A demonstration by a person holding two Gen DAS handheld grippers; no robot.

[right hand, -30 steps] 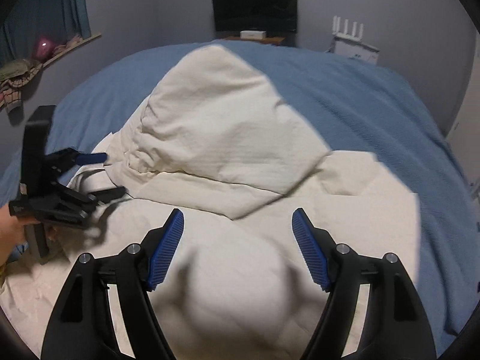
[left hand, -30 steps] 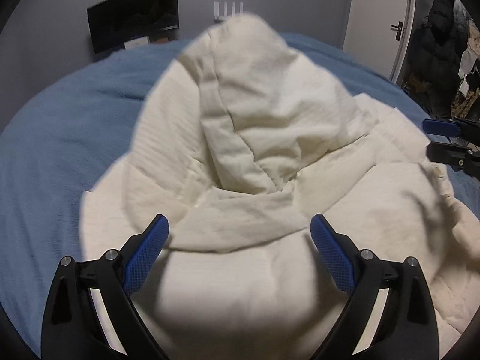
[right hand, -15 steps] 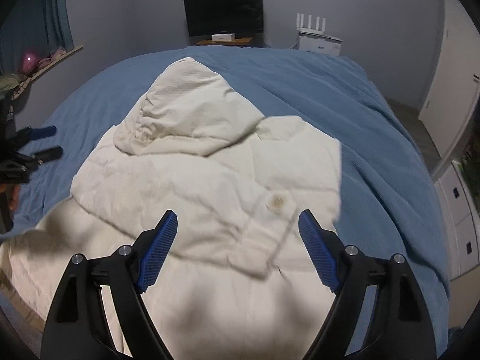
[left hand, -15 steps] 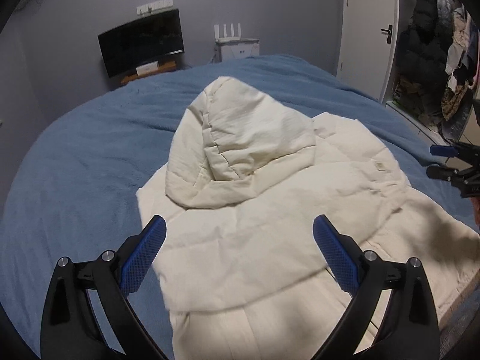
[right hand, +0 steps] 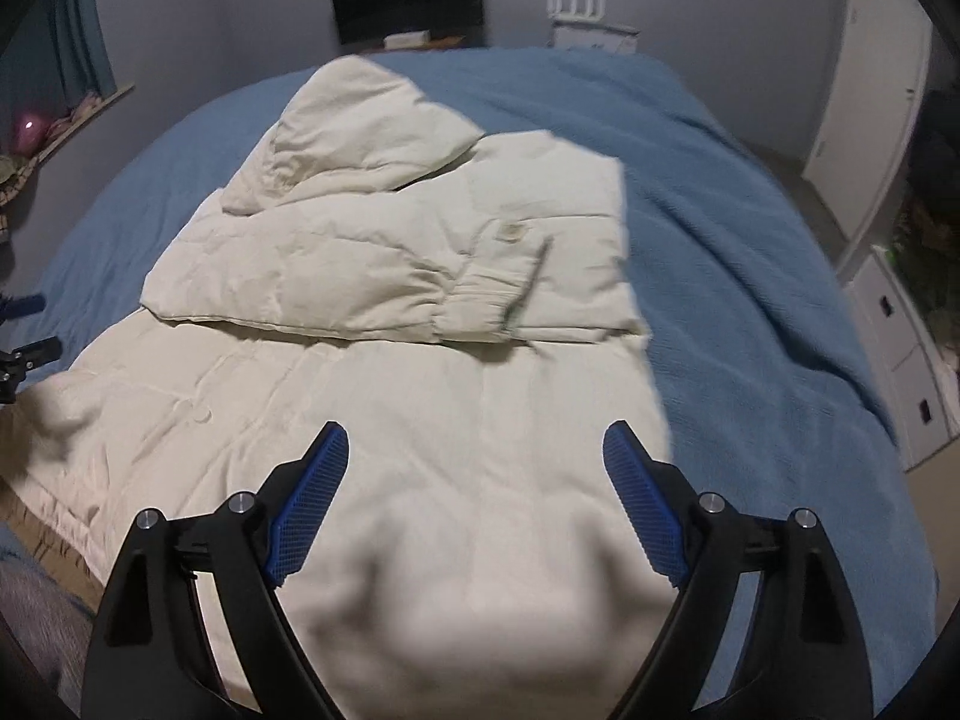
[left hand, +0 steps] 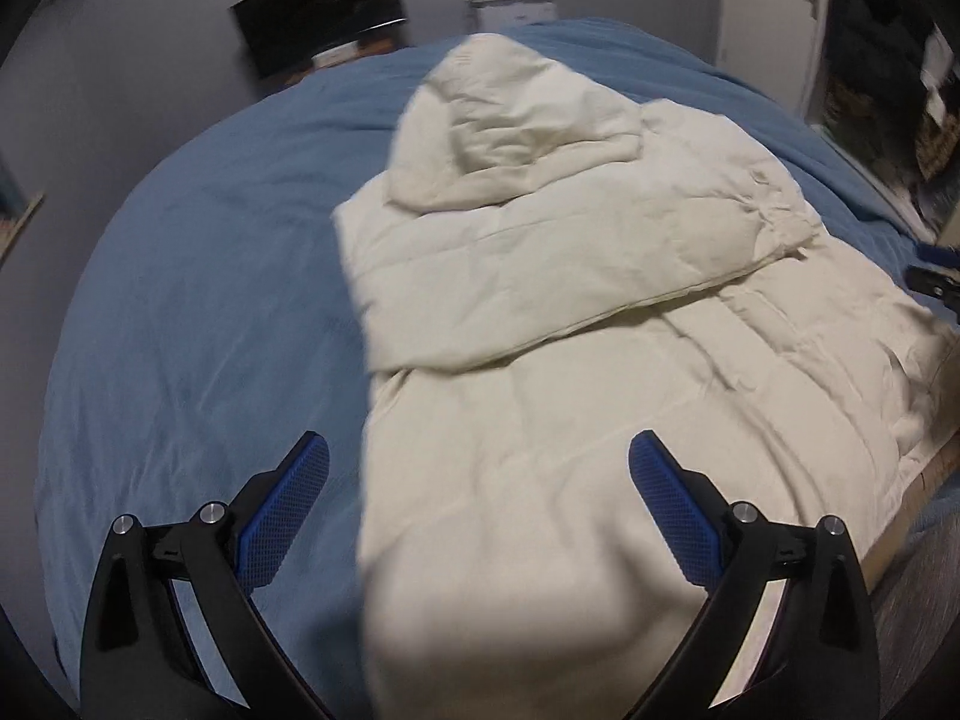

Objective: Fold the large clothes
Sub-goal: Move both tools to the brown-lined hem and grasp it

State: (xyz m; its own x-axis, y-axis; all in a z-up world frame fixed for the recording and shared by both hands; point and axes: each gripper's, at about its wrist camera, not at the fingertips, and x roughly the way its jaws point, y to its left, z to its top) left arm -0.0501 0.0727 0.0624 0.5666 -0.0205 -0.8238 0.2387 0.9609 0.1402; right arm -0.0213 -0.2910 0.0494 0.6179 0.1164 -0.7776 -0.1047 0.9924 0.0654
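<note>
A cream puffy hooded jacket [left hand: 570,312] lies flat on the blue bed, hood [left hand: 516,120] at the far end, sleeves folded across the chest. It also shows in the right wrist view [right hand: 372,324], with a sleeve cuff [right hand: 486,306] on top. My left gripper [left hand: 480,480] is open and empty above the jacket's lower left edge. My right gripper [right hand: 474,474] is open and empty above the jacket's lower right part. Each gripper's tips show at the edge of the other's view.
The blue bedspread [left hand: 198,312] surrounds the jacket on the far, left and right sides. A dark monitor [right hand: 408,0] stands against the far wall. White drawers [right hand: 900,348] stand right of the bed. Hanging clothes [left hand: 870,60] are by the door.
Both grippers have pulled back from the hood toward the jacket's hem and apart sideways. The jacket lies flat with hood and sleeves laid down.
</note>
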